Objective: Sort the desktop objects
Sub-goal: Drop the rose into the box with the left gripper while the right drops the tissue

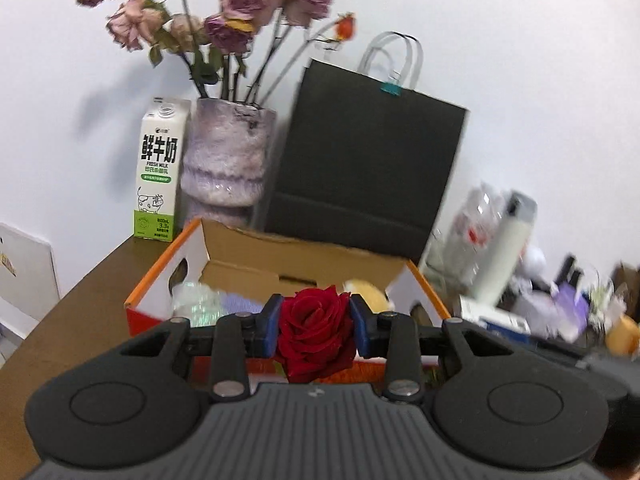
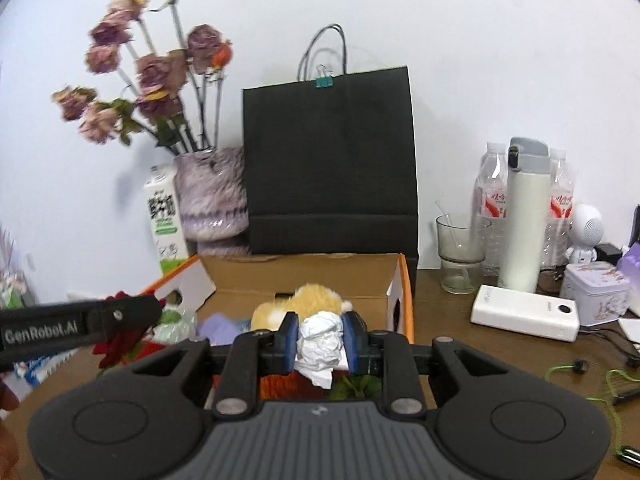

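Observation:
My left gripper (image 1: 315,322) is shut on a red rose (image 1: 316,338) and holds it just in front of the open orange-and-white cardboard box (image 1: 156,276). My right gripper (image 2: 321,338) is shut on a crumpled white paper ball (image 2: 322,342), held over the front of the same box (image 2: 406,280). Inside the box lie a yellow plush toy (image 2: 308,300), a purple item (image 2: 218,326) and a clear wrapper. The left gripper with the rose (image 2: 116,346) shows at the left edge of the right wrist view.
Behind the box stand a black paper bag (image 2: 332,160), a purple vase of dried roses (image 1: 224,160) and a milk carton (image 1: 158,172). To the right are a glass (image 2: 458,256), water bottles, a white flask (image 2: 524,220), a power bank (image 2: 524,312), a tin (image 2: 596,294) and cables.

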Tool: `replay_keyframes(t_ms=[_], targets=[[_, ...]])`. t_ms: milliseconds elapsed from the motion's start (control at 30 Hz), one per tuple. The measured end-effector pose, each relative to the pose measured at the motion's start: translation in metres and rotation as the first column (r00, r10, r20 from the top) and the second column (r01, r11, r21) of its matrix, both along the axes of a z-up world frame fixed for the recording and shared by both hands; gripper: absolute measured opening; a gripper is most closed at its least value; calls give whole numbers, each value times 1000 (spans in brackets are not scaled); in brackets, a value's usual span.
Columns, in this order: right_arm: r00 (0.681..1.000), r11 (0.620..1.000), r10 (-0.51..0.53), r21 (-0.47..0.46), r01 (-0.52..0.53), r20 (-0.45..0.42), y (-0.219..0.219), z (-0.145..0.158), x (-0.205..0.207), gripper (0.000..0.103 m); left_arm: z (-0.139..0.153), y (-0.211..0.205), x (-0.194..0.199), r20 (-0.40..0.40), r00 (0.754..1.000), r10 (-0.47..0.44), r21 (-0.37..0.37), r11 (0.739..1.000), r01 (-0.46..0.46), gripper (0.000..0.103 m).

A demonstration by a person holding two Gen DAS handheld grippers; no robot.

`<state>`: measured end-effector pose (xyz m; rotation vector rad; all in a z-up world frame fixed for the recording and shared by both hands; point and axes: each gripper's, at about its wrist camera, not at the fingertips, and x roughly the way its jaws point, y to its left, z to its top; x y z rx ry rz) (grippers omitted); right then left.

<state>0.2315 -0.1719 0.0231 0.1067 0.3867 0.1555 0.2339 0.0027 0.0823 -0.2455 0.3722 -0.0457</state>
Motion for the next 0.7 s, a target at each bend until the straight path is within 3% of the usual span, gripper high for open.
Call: replay_keyframes(t_ms=[167, 500, 533, 600, 633, 667, 700], targets=[[999, 1000, -4, -28, 3, -38, 5, -14, 35, 22, -14, 11, 34, -45, 999, 9, -22, 1000, -10, 36], [996, 998, -8, -61, 3, -90, 3, -31, 78, 24, -30, 14, 78, -89, 996, 2, 42, 999, 2, 37], [995, 998, -5, -64, -2, -98, 3, -33, 80, 25, -32, 14, 81, -97, 995, 1, 47, 999, 4, 41], [994, 997, -1, -76, -7, -105, 5, -35, 81, 33, -35, 15, 84, -114, 993, 18, 48, 999, -12, 59], [994, 997, 1, -79, -10, -107, 5, -36, 81, 39, -37, 15, 85, -125, 992, 25, 47, 999, -20, 80], [995, 997, 4, -82, -13, -103, 6, -37, 80, 54, -38, 16, 84, -129, 991, 37, 45, 999, -31, 95], [995, 996, 3, -86, -11, -95, 7, -37, 79, 70, -38, 17, 84, -131, 990, 52, 43, 998, -46, 101]])
